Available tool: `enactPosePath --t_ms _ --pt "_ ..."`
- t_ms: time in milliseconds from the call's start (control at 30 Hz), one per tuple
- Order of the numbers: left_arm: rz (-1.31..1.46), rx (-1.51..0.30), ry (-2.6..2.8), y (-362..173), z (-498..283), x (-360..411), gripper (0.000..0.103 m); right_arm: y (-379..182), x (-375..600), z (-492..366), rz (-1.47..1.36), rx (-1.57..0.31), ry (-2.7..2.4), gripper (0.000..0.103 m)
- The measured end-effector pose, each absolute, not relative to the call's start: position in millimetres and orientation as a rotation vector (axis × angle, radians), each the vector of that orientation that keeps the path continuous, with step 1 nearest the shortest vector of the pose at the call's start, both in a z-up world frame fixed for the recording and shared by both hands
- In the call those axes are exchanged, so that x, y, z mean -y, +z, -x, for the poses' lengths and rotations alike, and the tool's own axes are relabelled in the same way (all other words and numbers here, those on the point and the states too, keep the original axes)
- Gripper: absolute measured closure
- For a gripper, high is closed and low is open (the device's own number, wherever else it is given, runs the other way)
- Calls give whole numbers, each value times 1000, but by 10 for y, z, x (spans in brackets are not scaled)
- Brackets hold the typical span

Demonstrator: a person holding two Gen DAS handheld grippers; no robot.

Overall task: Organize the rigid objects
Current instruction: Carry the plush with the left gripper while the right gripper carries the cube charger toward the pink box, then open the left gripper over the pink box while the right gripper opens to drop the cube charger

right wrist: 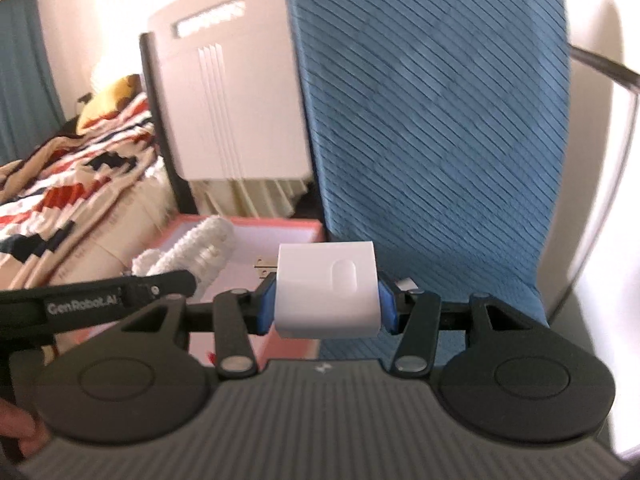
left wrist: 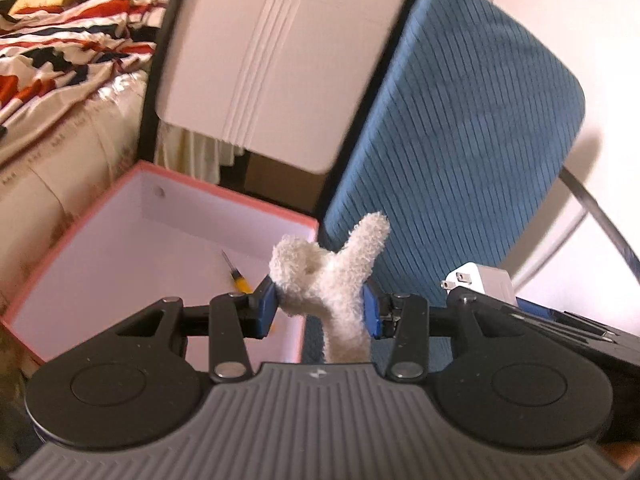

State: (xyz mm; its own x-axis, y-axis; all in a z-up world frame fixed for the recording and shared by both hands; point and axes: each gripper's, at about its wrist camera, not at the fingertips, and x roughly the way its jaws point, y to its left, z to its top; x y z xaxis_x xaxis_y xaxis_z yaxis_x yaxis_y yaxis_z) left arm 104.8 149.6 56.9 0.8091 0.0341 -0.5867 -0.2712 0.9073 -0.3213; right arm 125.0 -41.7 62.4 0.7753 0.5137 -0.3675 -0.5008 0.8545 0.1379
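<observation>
My left gripper is shut on a white fluffy plush toy, held over the right rim of the pink box. A yellow-handled screwdriver lies on the box's white floor. My right gripper is shut on a white plug charger, its prongs pointing left, held in front of the pink box. The charger also shows in the left wrist view, to the right of the plush. The plush and the left gripper's arm show at the left in the right wrist view.
A blue ribbed chair back stands right behind the box. A white panel in a black frame stands behind it. A bed with a striped blanket lies to the left.
</observation>
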Motion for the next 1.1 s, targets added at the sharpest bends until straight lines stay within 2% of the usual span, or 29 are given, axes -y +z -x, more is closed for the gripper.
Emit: enactPosePath --t_ms 267,467,733,1100 --pt "432 -555 236 834 -992 -2069 54 904 -99 -1271 6 -370 636 50" --pt "458 -568 293 758 -986 -2477 54 913 -524 -1338 40 -393 694 50" --pt "520 -677 324 200 -1009 -2954 54 518 -1061 -1535 111 -503 698 50" --pt "595 -830 333 -627 -1091 -3234 54 -180 -1530 -1794 221 -692 652 50"
